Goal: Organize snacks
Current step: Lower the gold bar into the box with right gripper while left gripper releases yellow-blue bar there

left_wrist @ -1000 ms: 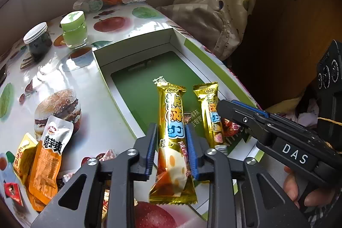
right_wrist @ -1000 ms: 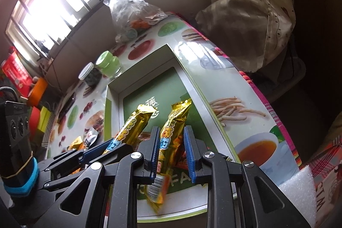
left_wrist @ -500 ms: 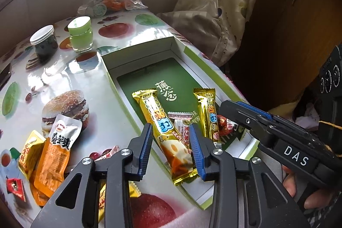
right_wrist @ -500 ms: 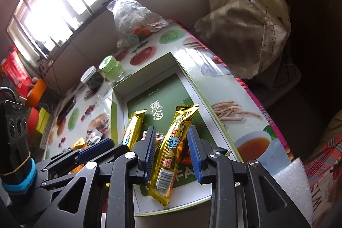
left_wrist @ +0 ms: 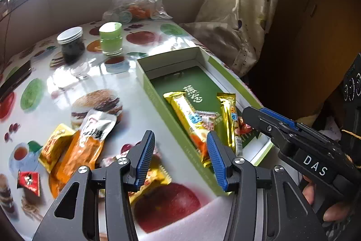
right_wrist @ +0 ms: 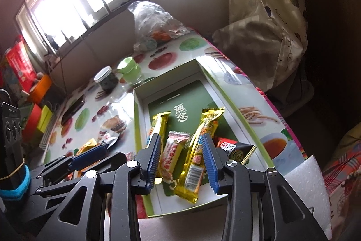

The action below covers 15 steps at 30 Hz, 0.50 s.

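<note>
snacks (left_wrist: pixel 191 121) partly fill the green box (left_wrist: pixel 155 92), loose packets (left_wrist: pixel 81 141) wait on the table, both grippers (left_wrist: pixel 178 157) (right_wrist: pixel 180 157) just opened, empty.

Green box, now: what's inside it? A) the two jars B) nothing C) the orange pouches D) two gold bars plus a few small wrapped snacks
D: two gold bars lie in the green box with a pink-wrapped snack between them and a dark packet beside; the jars and orange pouches sit outside on the table.
</note>
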Each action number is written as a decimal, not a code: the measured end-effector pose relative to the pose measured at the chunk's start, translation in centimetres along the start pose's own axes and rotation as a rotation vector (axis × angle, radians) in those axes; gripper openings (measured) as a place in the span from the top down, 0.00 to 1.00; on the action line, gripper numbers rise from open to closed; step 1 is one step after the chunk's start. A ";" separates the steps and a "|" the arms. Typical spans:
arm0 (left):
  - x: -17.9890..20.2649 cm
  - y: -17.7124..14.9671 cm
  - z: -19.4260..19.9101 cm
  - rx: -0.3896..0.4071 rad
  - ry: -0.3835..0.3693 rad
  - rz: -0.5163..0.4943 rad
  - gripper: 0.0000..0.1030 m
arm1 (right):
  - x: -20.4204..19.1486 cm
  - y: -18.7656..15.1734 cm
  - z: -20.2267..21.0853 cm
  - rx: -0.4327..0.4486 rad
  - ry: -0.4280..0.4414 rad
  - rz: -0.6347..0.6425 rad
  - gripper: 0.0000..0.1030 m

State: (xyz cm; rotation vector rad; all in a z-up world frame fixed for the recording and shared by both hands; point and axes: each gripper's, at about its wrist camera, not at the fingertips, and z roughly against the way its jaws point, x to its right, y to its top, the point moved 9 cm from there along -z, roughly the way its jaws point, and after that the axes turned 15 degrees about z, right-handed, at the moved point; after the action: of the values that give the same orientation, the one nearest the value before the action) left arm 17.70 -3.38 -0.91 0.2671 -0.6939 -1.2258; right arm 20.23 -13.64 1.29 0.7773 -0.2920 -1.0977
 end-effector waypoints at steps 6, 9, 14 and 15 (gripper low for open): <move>-1.7 -0.1 1.4 0.031 0.024 0.027 0.52 | -1.7 -0.1 0.6 0.011 -0.009 0.031 0.63; -2.6 -0.1 2.1 0.042 0.024 0.050 0.52 | -2.6 -0.3 0.7 0.012 -0.003 0.045 0.62; -5.0 -0.4 3.1 0.057 0.050 0.091 0.52 | -4.2 -0.8 0.2 -0.001 0.013 0.075 0.61; -5.5 -0.5 3.2 0.058 0.054 0.099 0.52 | -4.6 -1.0 0.0 -0.007 0.019 0.082 0.61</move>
State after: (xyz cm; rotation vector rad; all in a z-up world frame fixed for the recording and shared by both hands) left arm 14.44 2.14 -0.57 0.3097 -0.6890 -1.1016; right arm 17.49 -9.76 1.31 0.7626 -0.3011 -1.0129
